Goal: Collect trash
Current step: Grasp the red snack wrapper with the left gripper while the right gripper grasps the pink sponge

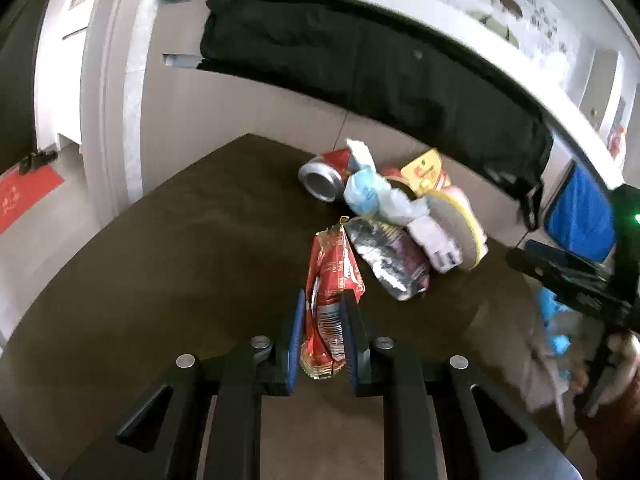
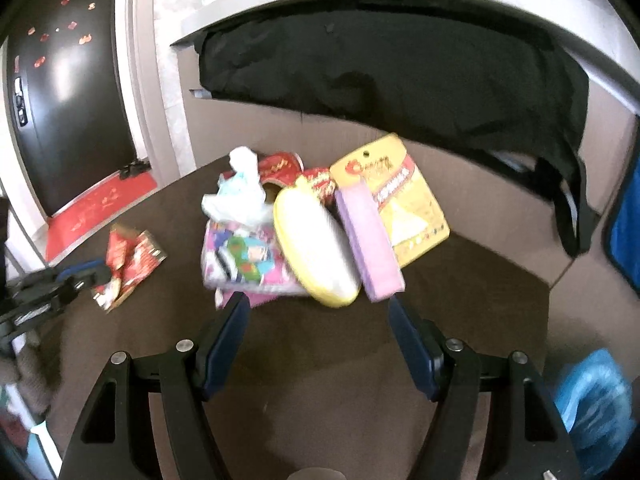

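Being squeezed between the narrow jaws of the left gripper [image 1: 322, 312] is a red wrapper [image 1: 334, 280], low in the middle of the left view. It is looking light, thin and crinkly, so it is best being pinched flat across its middle. The right gripper [image 2: 318, 322] is being held wide and empty, just below the trash pile [image 2: 316, 232]. Open brown table [image 1: 140, 280] is being left at the left side, with its edge near the top.

No lettering is legible; the red wrapper [image 1: 332, 280] shows only a barcode, the yellow card [image 2: 404, 200] blurred print.
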`<state>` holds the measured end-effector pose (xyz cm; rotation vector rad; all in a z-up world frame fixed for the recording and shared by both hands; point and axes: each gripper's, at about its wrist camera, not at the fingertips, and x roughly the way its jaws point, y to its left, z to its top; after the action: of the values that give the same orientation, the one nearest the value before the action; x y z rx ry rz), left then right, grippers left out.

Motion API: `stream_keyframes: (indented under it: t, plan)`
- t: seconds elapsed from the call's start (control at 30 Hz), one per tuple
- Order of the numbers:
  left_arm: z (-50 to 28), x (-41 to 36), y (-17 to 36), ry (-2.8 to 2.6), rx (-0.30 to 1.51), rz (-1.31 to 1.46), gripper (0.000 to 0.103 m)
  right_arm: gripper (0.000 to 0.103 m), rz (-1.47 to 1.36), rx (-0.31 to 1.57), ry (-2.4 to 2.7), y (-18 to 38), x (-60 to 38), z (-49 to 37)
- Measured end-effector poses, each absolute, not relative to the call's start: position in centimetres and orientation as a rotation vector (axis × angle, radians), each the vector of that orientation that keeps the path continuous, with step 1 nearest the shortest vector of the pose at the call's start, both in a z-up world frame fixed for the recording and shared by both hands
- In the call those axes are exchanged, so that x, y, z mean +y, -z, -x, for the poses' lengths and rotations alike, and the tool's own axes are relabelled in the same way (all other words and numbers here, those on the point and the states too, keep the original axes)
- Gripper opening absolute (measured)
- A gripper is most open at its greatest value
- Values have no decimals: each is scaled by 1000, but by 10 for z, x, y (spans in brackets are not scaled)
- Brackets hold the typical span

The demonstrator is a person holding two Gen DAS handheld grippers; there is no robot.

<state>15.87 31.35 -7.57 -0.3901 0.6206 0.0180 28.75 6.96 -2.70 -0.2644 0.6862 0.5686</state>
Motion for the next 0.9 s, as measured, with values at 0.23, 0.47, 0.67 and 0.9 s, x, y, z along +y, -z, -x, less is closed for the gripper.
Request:
stream_keyframes:
  t: [0.23, 0.47, 0.67, 0.9]
  plan:
    - [-149, 317, 70, 20, 601, 426, 19, 69, 257, 682, -490, 20, 73, -345]
    - [-154, 310, 79, 8, 631, 442, 19, 59, 266, 774, -470, 58, 92, -393]
    - [-159, 298, 79, -3, 648, 455, 19, 32, 248, 810, -491, 63, 87, -397]
    - [-157, 270, 70, 21, 636, 425, 19, 32, 194, 826, -535, 45, 52, -356]
